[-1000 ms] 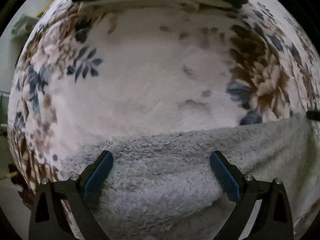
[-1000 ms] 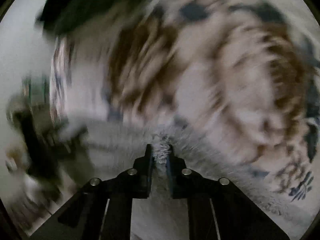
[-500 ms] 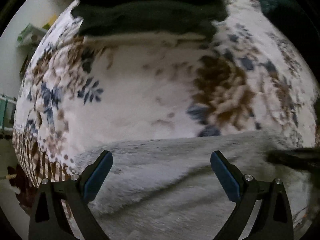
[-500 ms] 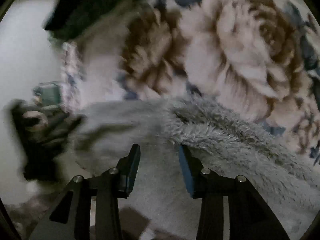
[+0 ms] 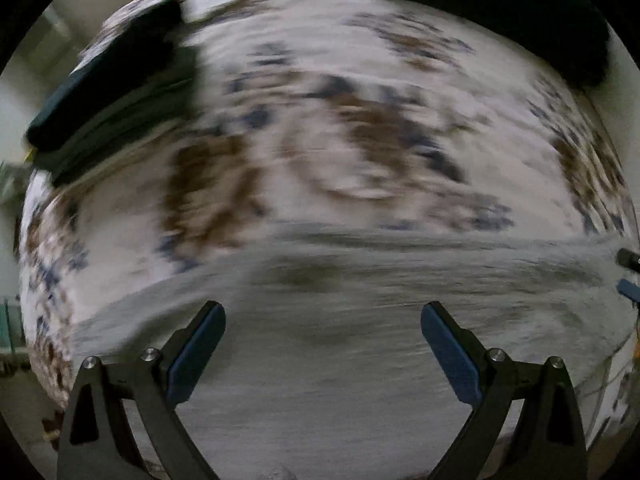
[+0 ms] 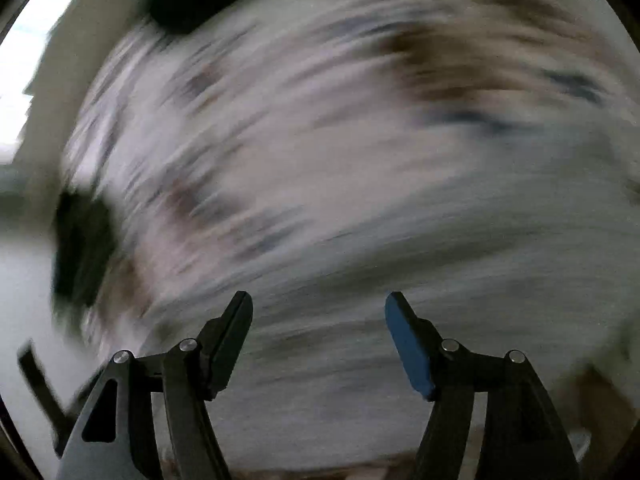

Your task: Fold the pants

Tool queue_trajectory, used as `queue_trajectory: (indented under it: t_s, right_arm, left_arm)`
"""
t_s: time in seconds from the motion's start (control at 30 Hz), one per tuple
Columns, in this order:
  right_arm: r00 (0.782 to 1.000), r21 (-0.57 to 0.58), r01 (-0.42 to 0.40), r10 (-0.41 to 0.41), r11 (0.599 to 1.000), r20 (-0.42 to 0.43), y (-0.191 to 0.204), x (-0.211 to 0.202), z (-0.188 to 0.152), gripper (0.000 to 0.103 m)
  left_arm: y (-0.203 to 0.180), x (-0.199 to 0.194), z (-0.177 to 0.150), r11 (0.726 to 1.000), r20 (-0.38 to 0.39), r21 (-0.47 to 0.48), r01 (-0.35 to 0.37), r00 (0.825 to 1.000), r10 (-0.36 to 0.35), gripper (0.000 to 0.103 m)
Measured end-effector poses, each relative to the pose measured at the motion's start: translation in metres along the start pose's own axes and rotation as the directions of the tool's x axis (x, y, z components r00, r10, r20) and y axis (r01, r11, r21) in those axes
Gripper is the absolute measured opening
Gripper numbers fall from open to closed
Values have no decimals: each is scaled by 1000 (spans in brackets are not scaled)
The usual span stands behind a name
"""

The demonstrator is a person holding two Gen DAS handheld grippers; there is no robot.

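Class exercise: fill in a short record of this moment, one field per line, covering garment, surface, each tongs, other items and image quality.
garment: grey fleece pants, lying flat
surface: floral blanket
left tongs: open, empty, over the pants
right tongs: open, empty
other items: dark clothes pile, far left
image quality: both views motion-blurred

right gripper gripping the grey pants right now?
No: in the right wrist view the right gripper stands open, its fingers spread wide above the grey fleece pants with nothing between them.

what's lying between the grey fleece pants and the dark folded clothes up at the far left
Only bare floral blanket separates the grey pants from the dark folded clothes, in the left wrist view.
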State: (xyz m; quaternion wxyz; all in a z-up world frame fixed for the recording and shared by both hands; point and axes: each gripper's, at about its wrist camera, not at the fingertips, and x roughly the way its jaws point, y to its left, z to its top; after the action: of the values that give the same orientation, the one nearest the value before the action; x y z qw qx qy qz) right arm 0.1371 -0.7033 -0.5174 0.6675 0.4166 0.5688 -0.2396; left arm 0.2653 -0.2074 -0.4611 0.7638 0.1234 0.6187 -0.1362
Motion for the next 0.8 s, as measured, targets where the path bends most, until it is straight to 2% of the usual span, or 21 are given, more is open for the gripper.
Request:
queue_trajectory:
  t_s: [0.07, 0.1, 0.13, 0.2, 0.23, 0.3, 0.37, 0.4, 0.43, 0.47, 0.57, 0.67, 0.77, 0.8]
  right_arm:
    - [999, 149, 36, -41, 988, 31, -67, -11, 33, 71]
    - [998, 181, 40, -50, 983, 46, -84, -7, 36, 71]
    - [997, 180, 51, -62, 982, 54, -100, -10, 56, 71]
    - [989, 94, 134, -140, 986, 57, -117, -4, 93, 71]
    - [985, 33, 166, -167, 986, 47, -119, 3, 100, 71]
    - [965, -129, 263, -262, 956, 27, -101, 31, 110, 71]
    - [947, -245, 315, -322, 917, 12, -91, 55, 114, 70]
    - [942, -282, 326, -335, 902, 17, -85, 65, 113, 57]
    - [938, -314, 337, -345, 888, 31, -82, 71, 114, 10]
    - [934, -339, 350, -355, 874, 49, -79, 73, 115, 6]
    - [930, -370, 367, -338, 853, 144, -66, 58, 115, 5]
    - [932, -373, 354, -288, 858, 222, -57, 32, 121, 5]
    - [937, -350, 343, -291, 872, 192, -60, 44, 136, 5]
    - [938, -341, 341, -294, 876, 182, -63, 48, 129, 6]
  left_arm:
    - [-42, 8, 6, 1000, -3, 24, 12, 1000, -12, 100]
    - [-71, 15, 11, 999, -5, 43, 25, 1000, -25, 100]
    - [-90, 19, 15, 998, -9, 57, 35, 999, -35, 100]
    - [-129, 31, 22, 995, -18, 94, 35, 999, -34, 100]
    - [-148, 38, 25, 993, -25, 114, 39, 999, -36, 100]
    - [-180, 48, 32, 988, -27, 147, 37, 999, -34, 100]
    - [-200, 54, 38, 984, -24, 173, 39, 999, -36, 100]
    - [-208, 56, 40, 982, -21, 188, 33, 999, -29, 100]
    - [-213, 57, 41, 980, -18, 198, 28, 1000, -25, 100]
    - [-217, 58, 42, 978, -17, 207, 25, 1000, -22, 100]
    - [-219, 59, 41, 977, -29, 208, 33, 999, -28, 100]
    - [-213, 58, 39, 981, -30, 190, 36, 999, -31, 100]
    - [-207, 61, 36, 985, -38, 171, 33, 999, -27, 100]
    - [-205, 63, 36, 986, -44, 166, 32, 999, -25, 100]
